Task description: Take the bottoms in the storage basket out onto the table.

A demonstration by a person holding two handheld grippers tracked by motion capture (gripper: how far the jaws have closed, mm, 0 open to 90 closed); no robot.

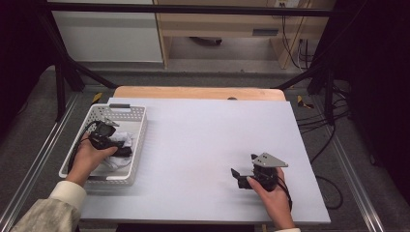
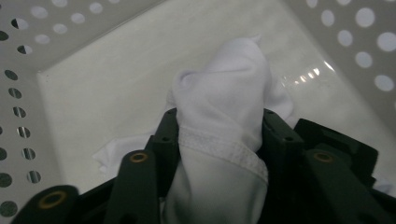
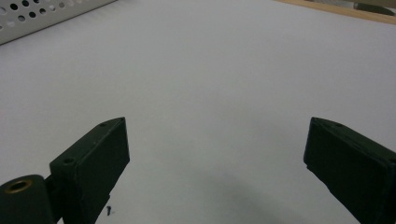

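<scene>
My left gripper (image 2: pixel 219 135) is clamping a bunched fold of the white cloth (image 2: pixel 224 93), which is lying inside the perforated basket (image 1: pixel 138 126) at nine o'clock on the table (image 1: pixel 208 130). My right gripper (image 3: pixel 215 154) is waiting at five o'clock, jaws wide and holding nothing. Grasp looks made; lifting out and laying down are pending.

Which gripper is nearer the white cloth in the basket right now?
Left. The left gripper grips the white cloth inside the basket; the right gripper sits open, across the table.
</scene>
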